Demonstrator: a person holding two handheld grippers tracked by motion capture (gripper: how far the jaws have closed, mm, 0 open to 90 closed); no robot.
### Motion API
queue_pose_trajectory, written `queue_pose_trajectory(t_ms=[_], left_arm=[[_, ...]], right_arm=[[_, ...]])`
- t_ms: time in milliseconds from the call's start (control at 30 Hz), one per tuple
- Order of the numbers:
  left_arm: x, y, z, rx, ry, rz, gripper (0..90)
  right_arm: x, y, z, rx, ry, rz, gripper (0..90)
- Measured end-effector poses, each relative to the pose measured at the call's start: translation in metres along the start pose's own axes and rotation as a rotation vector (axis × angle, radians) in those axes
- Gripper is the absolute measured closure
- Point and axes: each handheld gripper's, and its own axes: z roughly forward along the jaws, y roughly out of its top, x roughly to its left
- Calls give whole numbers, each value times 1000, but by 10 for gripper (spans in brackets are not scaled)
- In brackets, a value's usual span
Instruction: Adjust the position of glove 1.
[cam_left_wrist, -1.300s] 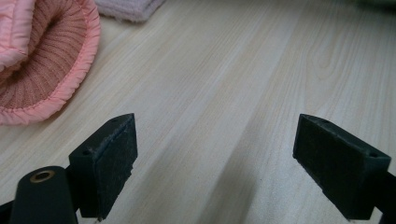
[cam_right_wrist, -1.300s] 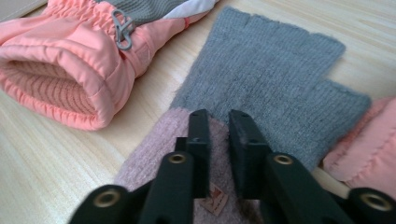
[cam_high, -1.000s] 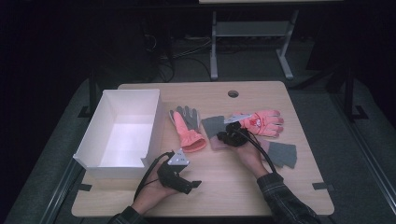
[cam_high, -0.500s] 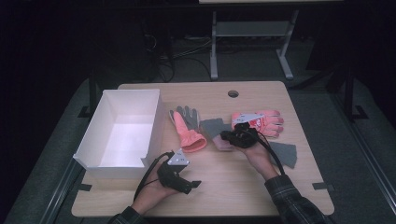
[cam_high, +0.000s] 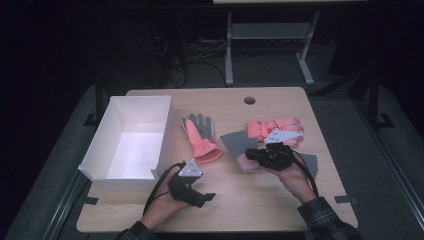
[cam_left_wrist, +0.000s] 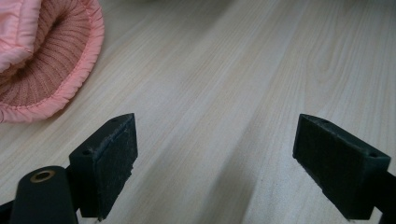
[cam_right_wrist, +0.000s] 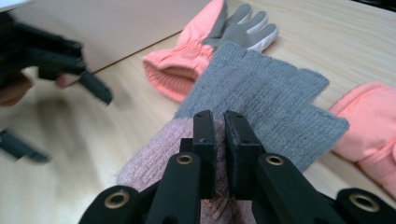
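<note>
Left gripper rests idle at the near worktop edge, jaws spread wide with nothing between. Right gripper is clamped on the cuff edge of a pink-and-grey knitted mitten, lying mid-worktop beside a salmon-pink padded ski glove. Knit looks light, floppy, stretchy; pinching the doubled cuff seems soundest. Farther left: a second salmon glove with grey palm, then an open white rectangular box.
</note>
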Motion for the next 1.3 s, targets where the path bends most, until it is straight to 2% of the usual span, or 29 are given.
queue_pose_trajectory(t_ms=[167,367,500,867,1033,1067,1100,1133,1200,1233,1300], left_arm=[[0,0,0,6,0,-3,135],[0,0,1,1,-1,-5,135],[0,0,1,9,0,6,135],[-1,-1,1,15,-3,-4,135],[-3,-1,2,15,-4,-8,135],[-3,-1,2,15,-4,-6,135],[-2,-1,1,18,-2,0,135],[-2,-1,1,18,-1,1,135],[-1,-1,0,24,0,6,135],[0,-1,0,24,1,5,135],[-1,0,0,20,3,-1,135]], right_arm=[[10,-12,-12,10,46,-31,837],[23,-28,-17,42,103,-58,835],[30,-36,-16,66,165,-93,835],[46,-54,-4,161,247,-144,830],[49,-59,4,214,266,-150,793],[48,-59,4,217,264,-162,758],[49,-59,4,214,265,-154,724],[49,-58,2,205,265,-147,643],[46,-53,-3,179,257,-120,596],[44,-50,-7,159,244,-103,620],[33,-46,-15,137,175,-54,741]])
